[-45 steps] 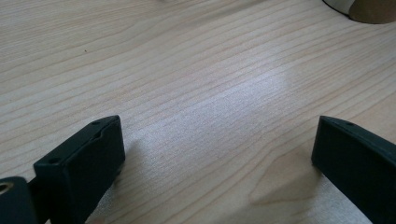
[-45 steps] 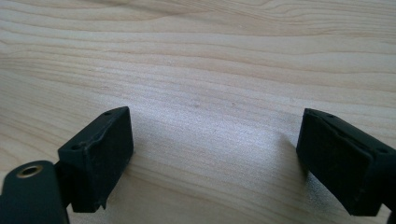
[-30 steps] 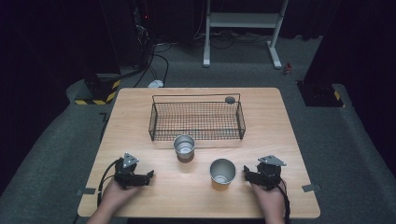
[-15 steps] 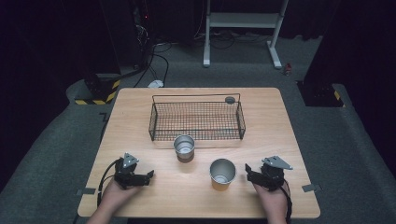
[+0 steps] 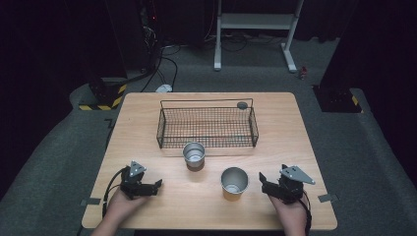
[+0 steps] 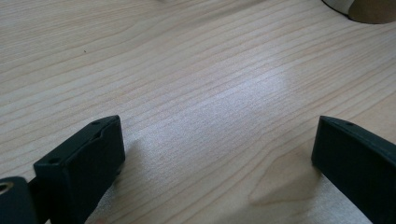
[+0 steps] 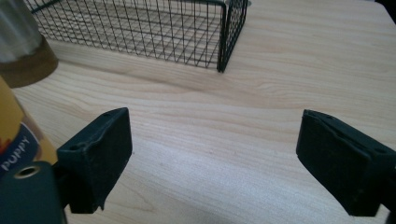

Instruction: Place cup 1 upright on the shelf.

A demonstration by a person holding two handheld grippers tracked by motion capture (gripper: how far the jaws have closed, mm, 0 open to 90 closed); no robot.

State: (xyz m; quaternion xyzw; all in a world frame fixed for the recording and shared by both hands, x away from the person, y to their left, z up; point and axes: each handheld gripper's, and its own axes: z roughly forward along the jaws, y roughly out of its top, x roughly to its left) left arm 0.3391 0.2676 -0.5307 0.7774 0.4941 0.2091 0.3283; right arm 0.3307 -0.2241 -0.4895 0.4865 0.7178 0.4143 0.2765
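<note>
Two open-topped metal cans stand on the wooden table (image 5: 147, 123). One can (image 5: 193, 155) is just in front of the black wire basket (image 5: 206, 127). The other can (image 5: 234, 182), with a yellow label (image 7: 14, 135), stands nearer the front. My left gripper (image 5: 156, 187) rests at the front left, open, with bare wood between its jaws (image 6: 217, 140). My right gripper (image 5: 264, 184) is open just right of the yellow-labelled can, apart from it, and nothing lies between its jaws (image 7: 212, 135).
A small dark round object (image 5: 242, 104) sits at the basket's back right corner. The basket's near corner (image 7: 224, 42) rises ahead in the right gripper view. A can base (image 6: 369, 9) shows at the top right of the left gripper view. Grey carpet surrounds the table.
My right gripper has lifted slightly and drifted a little to the right, away from the near can. The left gripper and both cans have stayed put.
</note>
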